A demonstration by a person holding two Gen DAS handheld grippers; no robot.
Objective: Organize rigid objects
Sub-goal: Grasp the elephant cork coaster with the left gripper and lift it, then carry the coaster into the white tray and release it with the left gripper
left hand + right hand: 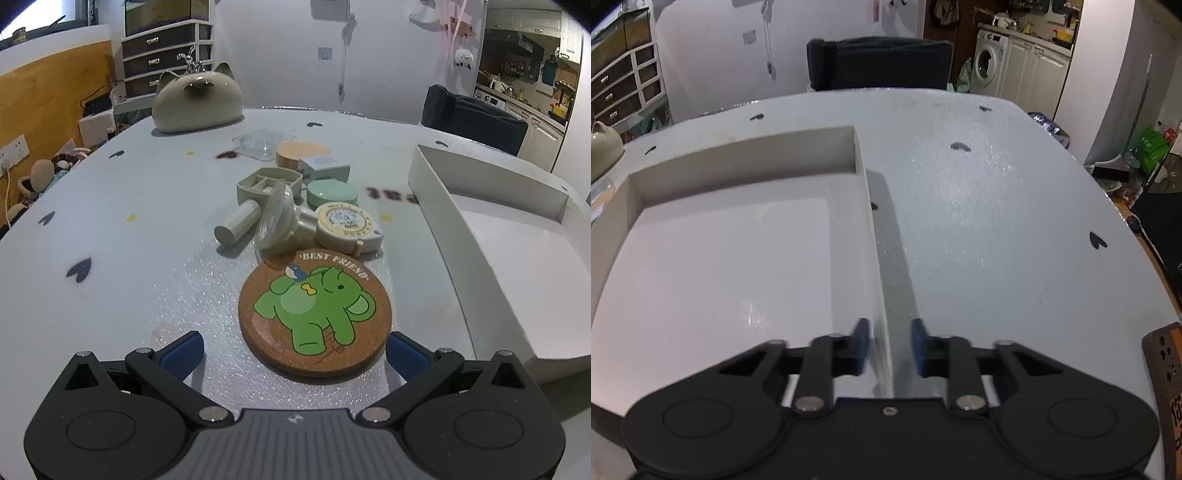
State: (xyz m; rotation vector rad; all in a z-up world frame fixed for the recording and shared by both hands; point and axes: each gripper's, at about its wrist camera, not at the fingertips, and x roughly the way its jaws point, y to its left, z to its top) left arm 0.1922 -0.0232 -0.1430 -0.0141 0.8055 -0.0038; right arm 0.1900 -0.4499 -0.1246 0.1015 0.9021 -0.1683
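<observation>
**Coaster lined up, tray wall straddled**

The left gripper (293, 350) has its jaws apart either side of the cork coaster (314, 314) on the desk (110, 240). The right gripper (888, 345) has its jaws nearly together astride the white tray (720, 258) wall, not pressing it. Next, probably: clamp the coaster and lift.

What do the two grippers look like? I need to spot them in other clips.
The left gripper and right gripper look alike: matte black housings with round discs, black link arms with silver pivot pins, and blue finger pads. No cables, sleeves or hands show.
</observation>
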